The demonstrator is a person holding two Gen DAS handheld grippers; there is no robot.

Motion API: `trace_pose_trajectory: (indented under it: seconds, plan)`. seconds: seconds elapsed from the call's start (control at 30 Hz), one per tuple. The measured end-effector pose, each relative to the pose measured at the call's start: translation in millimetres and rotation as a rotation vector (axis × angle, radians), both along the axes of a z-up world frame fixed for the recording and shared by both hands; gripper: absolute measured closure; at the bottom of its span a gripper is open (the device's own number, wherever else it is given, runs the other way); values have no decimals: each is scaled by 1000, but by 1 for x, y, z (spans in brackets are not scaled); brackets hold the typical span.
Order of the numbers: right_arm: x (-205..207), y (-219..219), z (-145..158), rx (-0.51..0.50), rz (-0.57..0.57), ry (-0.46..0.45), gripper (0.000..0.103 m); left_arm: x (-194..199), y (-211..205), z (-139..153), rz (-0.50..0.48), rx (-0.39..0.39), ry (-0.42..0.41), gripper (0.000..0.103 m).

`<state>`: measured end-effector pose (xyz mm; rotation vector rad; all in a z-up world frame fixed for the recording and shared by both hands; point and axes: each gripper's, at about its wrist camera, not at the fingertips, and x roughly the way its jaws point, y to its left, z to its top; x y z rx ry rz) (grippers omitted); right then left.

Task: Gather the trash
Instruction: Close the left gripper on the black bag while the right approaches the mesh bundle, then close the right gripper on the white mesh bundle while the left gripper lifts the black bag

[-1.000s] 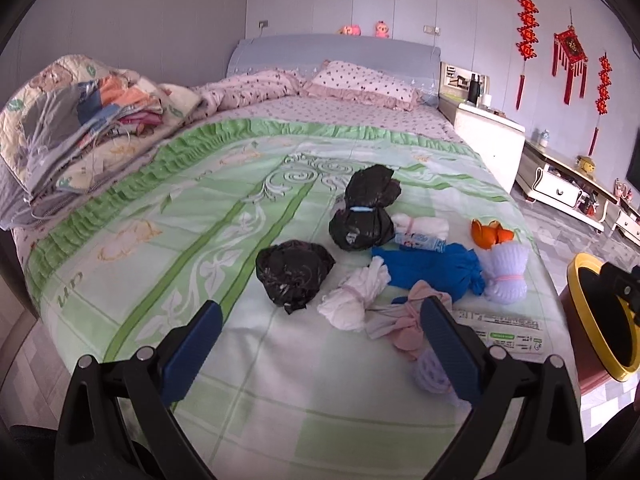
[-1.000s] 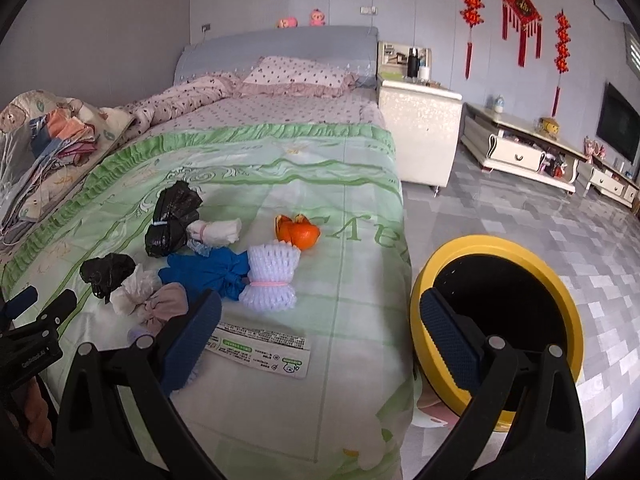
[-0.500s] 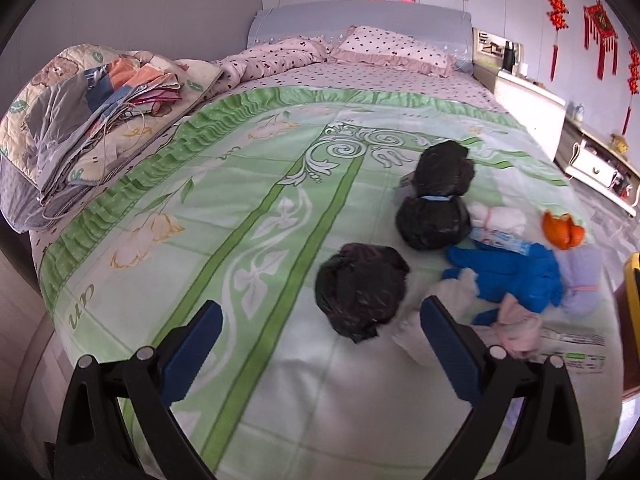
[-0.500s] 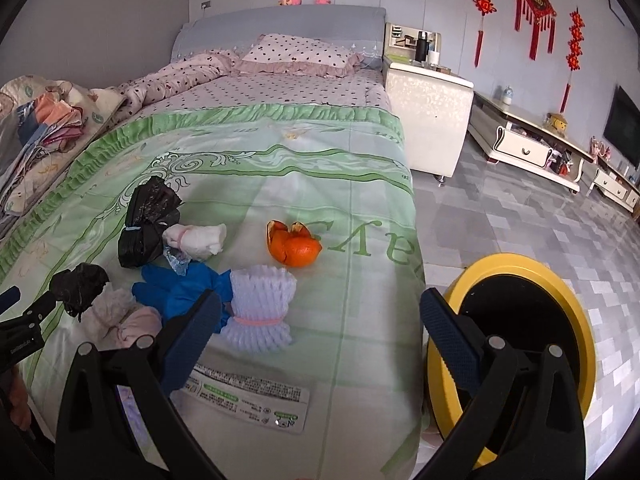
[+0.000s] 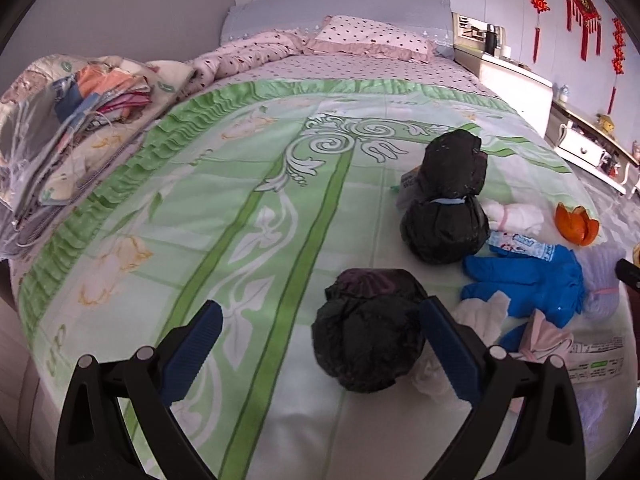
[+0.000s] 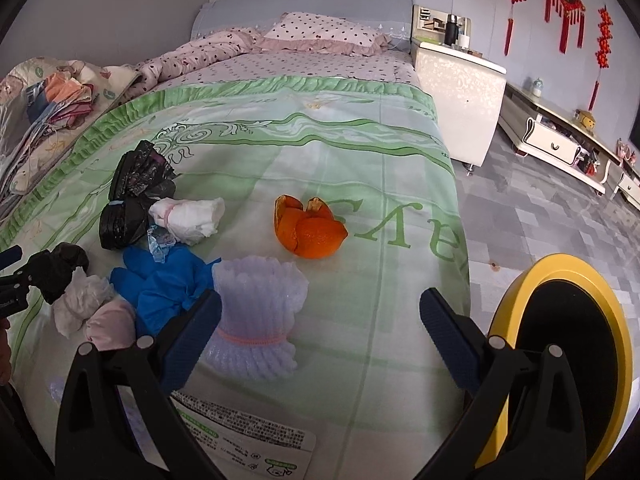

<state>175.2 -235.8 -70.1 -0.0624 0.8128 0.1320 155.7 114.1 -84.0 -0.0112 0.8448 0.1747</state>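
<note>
Trash lies on the green bedspread (image 5: 248,184). In the left wrist view a small black bag (image 5: 370,344) sits between the open fingers of my left gripper (image 5: 320,354), nearer the right finger. Behind it are a larger tied black bag (image 5: 450,208), a blue glove (image 5: 532,280), white tissue (image 5: 520,216) and orange peel (image 5: 576,226). In the right wrist view my right gripper (image 6: 320,338) is open and empty above the bed edge. A white foam net (image 6: 256,320) lies by its left finger. The orange peel (image 6: 310,228) lies ahead. The yellow-rimmed bin (image 6: 568,356) stands on the floor at the right.
A printed paper wrapper (image 6: 240,436) lies at the bed's near edge. Folded quilts and clothes (image 5: 72,120) are piled at the left. A white nightstand (image 6: 460,88) and low cabinet (image 6: 560,136) stand along the right wall. The grey tiled floor (image 6: 540,208) lies beside the bed.
My left gripper has moved forward and down to the small black bag, which now lies between its fingers. My right gripper has moved forward over the bed toward the foam net and peel.
</note>
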Motion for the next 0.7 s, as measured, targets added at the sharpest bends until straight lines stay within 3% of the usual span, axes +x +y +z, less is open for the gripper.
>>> trace_pose_trajectory:
  seconds: [0.27, 0.47, 0.57, 0.67, 0.7]
  plan:
    - [18, 13, -12, 32, 38, 9, 8, 15, 0, -22, -35, -13, 27, 7]
    - [22, 19, -19, 62, 58, 39, 16, 19, -13, -30, -119, -22, 39, 35]
    - [29, 18, -21, 111, 62, 68, 24, 30, -15, -35, -144, -76, 69, 52]
    - [34, 16, -23, 166, 76, 102, 35, 38, -13, -36, -147, -111, 63, 61]
    - [34, 16, -22, 174, 83, 100, 43, 41, -13, -37, -145, -115, 60, 63]
